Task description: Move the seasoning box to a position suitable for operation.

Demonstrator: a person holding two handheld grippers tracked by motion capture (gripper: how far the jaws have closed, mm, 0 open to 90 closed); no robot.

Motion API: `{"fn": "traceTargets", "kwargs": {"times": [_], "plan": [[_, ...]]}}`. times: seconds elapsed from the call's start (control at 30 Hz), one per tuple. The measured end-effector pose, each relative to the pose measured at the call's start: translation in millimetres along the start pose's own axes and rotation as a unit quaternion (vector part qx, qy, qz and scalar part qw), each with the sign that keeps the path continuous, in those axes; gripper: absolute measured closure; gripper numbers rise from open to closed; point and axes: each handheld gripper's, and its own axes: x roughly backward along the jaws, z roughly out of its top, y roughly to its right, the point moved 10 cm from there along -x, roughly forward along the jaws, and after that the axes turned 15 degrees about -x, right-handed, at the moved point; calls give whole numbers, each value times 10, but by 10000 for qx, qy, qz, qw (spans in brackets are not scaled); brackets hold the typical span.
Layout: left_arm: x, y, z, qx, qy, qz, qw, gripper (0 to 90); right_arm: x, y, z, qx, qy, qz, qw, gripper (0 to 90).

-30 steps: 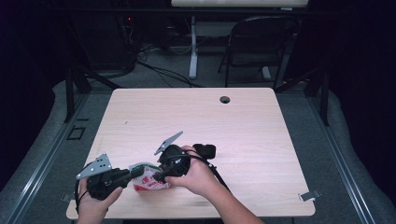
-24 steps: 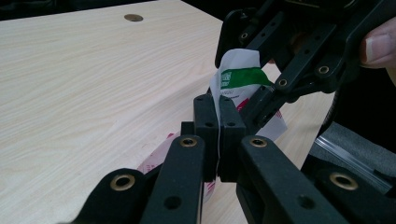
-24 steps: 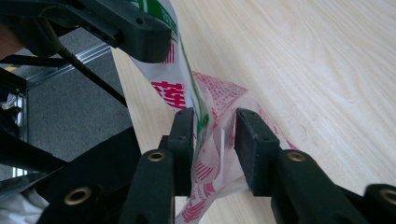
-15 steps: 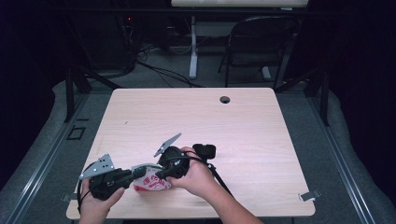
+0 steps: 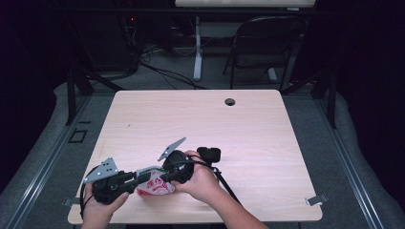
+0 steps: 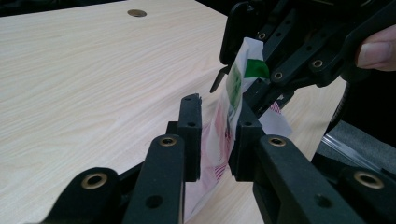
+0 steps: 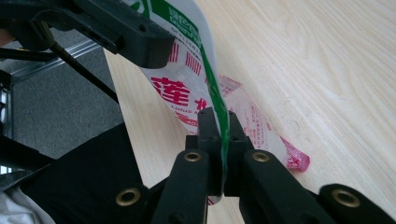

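Note:
A white packet (image 5: pixel 154 185) with red print and a green top edge stands between both grippers at the table's front left. My right gripper (image 7: pixel 218 116) has just closed and is shut on the packet's (image 7: pixel 187 84) green edge. My left gripper (image 6: pixel 217 116) has just been opening. Its jaws stand on either side of the packet (image 6: pixel 219 140) with a gap at the left jaw. In the high view, the left gripper (image 5: pixel 138 177) points right and the right gripper (image 5: pixel 165 179) points left, tip to tip. A pink-printed part (image 7: pixel 266 135) lies on the wood below.
The light wooden table (image 5: pixel 200 124) has a round cable hole (image 5: pixel 230 101) at the back. Its front edge runs close under both hands. A black cable (image 5: pixel 224 183) trails from the right gripper. A folding chair (image 5: pixel 267 43) stands behind the table.
Both hands have kept their places and the packet is still between the two grippers. Any jaw movement is too small to make out from above.

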Motion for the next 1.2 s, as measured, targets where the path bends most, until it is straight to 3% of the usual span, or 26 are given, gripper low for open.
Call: {"fn": "traceTargets", "kwargs": {"times": [0.2, 0.63, 0.9, 1.2], "plan": [[1, -20, -20, -13, -7, 63, 10000, 704, 7, 9, -7, 1, -34, 51, 10000, 900], [-5, -35, -47, -17, -34, 93, 9999, 648, 15, 14, -5, 14, 13, 56, 10000, 900], [-33, -55, -79, -61, -23, 159, 9999, 503, 61, 44, 4, 123, 49, -5, 9999, 900], [-167, 8, -235, -154, -196, -95, 9996, 388, 126, 51, -19, 163, 93, 55, 9998, 900]]}}
